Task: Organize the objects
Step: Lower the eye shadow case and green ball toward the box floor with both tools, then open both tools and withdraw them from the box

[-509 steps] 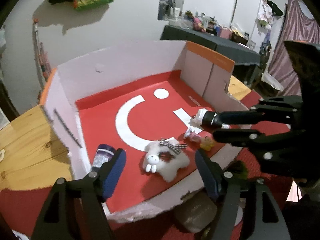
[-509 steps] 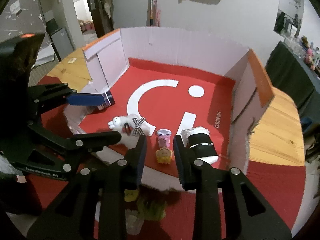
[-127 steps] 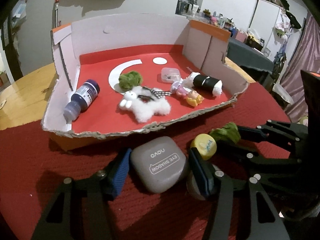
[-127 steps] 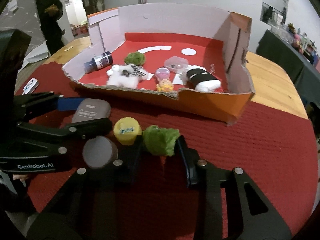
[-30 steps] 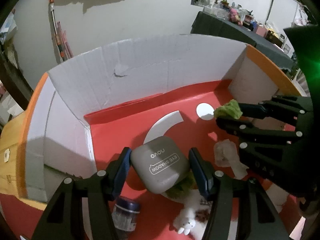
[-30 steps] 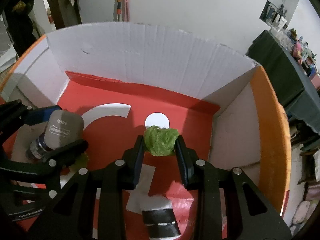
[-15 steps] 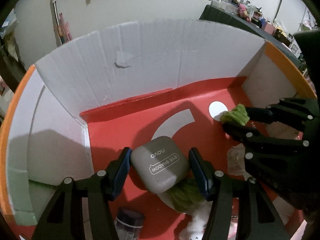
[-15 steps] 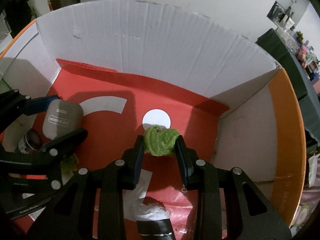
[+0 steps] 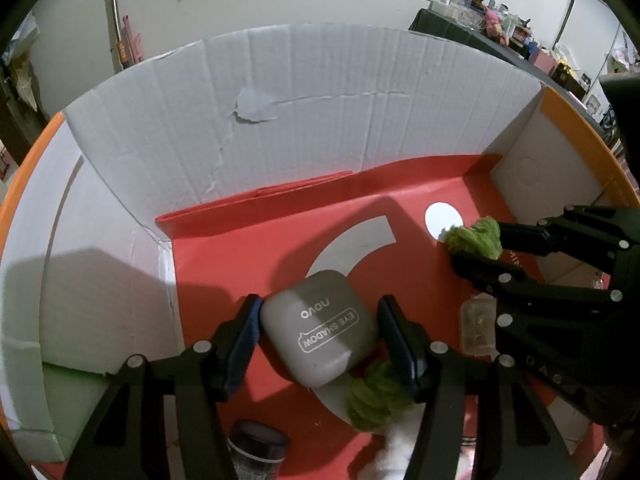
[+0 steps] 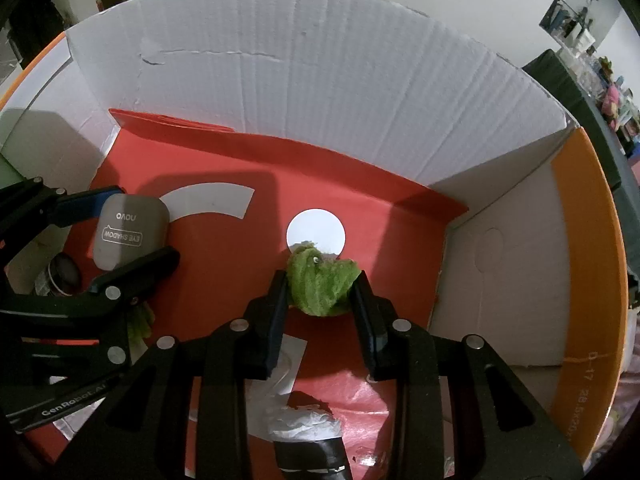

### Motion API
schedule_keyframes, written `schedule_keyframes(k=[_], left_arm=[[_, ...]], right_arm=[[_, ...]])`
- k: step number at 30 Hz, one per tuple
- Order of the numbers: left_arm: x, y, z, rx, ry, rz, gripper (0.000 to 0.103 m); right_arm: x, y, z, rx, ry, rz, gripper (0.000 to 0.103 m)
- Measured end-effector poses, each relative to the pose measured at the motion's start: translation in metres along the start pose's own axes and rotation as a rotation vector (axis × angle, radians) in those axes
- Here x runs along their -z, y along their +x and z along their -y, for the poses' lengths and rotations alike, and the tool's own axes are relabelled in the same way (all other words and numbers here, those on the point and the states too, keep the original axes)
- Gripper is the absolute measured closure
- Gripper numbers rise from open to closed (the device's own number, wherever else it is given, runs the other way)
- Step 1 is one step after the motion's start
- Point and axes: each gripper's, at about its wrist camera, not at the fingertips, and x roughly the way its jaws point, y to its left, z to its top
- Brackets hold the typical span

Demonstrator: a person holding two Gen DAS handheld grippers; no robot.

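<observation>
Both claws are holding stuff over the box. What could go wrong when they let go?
The grey eye shadow case in the left hand-held gripper hangs over a green fuzzy ball already in the box, so it might land on it and tip over. The right hand-held gripper squeezes another green fuzzy ball; the fluff could perhaps cling to a finger.

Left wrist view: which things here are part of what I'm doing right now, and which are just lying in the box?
In hand:
- eye shadow case, in the left gripper
- green fuzzy ball, in the right gripper
- cardboard box

Lying about:
- second green ball
- dark bottle
- clear plastic case
</observation>
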Motion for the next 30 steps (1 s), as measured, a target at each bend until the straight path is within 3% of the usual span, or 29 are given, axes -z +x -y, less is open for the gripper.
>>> schedule_keyframes(k=[10, 14, 30], left_arm=[[-0.006, 0.002, 0.002, -0.001, -0.009, 0.008, 0.04], [-0.005, 0.001, 0.001, 0.004, -0.01, 0.012, 0.038], [-0.003, -0.013, 0.003, 0.005, -0.01, 0.041, 0.036]], right_arm=[[0.002, -0.002, 0.001, 0.001, 0.005, -0.002, 0.071], [0.005, -0.004, 0.0, 0.001, 0.01, -0.002, 0.057], [0.018, -0.022, -0.017, 0.029, 0.013, 0.04, 0.057]])
